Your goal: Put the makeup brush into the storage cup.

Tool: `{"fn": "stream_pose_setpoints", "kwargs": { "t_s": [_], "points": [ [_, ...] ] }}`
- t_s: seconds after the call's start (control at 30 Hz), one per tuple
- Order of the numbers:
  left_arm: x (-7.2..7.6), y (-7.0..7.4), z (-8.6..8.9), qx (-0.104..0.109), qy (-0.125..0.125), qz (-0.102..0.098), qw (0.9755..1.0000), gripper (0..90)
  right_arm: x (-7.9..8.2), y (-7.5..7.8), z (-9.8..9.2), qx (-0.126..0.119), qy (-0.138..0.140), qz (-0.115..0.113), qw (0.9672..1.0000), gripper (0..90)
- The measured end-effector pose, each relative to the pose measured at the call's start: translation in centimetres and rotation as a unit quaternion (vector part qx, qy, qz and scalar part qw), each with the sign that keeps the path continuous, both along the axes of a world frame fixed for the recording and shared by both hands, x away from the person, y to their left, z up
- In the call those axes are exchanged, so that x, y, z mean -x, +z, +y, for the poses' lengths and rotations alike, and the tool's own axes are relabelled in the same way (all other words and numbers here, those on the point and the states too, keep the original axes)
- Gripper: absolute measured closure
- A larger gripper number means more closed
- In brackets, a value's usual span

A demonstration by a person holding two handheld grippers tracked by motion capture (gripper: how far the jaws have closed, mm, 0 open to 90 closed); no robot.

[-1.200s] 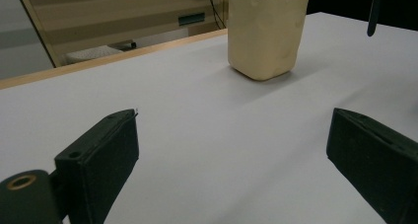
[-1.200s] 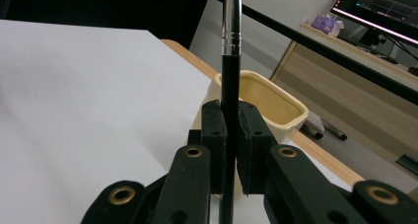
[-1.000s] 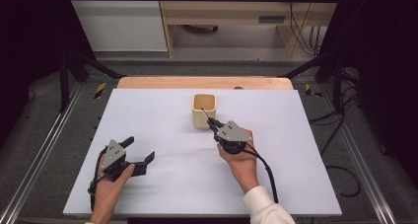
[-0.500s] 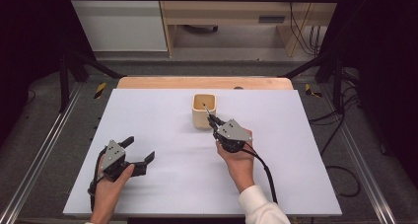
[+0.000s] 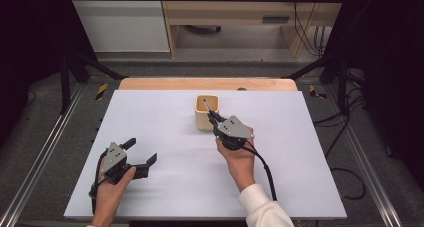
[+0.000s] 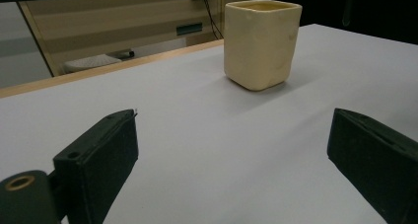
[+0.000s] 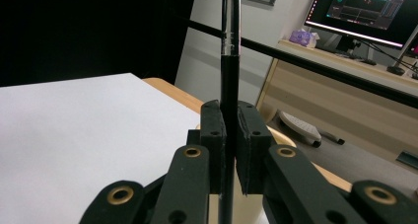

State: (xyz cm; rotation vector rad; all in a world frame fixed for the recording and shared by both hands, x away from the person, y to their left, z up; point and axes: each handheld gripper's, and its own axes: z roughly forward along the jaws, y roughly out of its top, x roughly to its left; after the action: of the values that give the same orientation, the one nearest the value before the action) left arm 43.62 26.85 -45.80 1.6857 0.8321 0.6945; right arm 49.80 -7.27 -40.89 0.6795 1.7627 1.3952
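A cream square cup (image 5: 201, 119) stands upright near the middle of the white table (image 5: 300, 137). My right gripper (image 5: 214, 118) is just in front of the cup, shut on a thin black pen (image 5: 205, 105) whose far end slants over the cup's opening. In the right gripper view the pen (image 7: 230, 61) stands upright between the pressed pads of that gripper (image 7: 230, 130), with the cup's rim (image 7: 285, 136) behind them. My left gripper (image 5: 141, 150) rests at the table's front left, open with nothing between its jaws. Seen from the left gripper (image 6: 234, 135), the cup (image 6: 261, 44) stands well ahead.
A bare wooden strip (image 5: 150, 83) edges the table's far side. Metal rails (image 5: 45, 152) run along both sides. Furniture and cables (image 5: 305, 27) stand beyond the table, and a lit monitor (image 7: 365, 9) shows at the right.
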Motion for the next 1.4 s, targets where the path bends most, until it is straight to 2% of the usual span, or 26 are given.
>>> {"fn": "stream_pose_setpoints", "kwargs": {
  "t_s": [0.37,0.6,1.4],
  "points": [
    [0.0,0.0,0.1,0.000,0.001,-0.005,1.0000,5.0,-0.9,1.7,0.7,0.007,0.000,-0.015,0.9999,83.5],
    [0.1,0.1,0.2,0.002,0.003,-0.007,1.0000,4.9,-1.3,2.6,1.0,-0.002,-0.002,-0.022,0.9998,83.5],
    [0.2,0.1,0.1,0.005,0.003,-0.016,0.9999,4.6,-2.1,3.6,1.3,-0.010,-0.007,-0.017,0.9998,83.5]
  ]
}}
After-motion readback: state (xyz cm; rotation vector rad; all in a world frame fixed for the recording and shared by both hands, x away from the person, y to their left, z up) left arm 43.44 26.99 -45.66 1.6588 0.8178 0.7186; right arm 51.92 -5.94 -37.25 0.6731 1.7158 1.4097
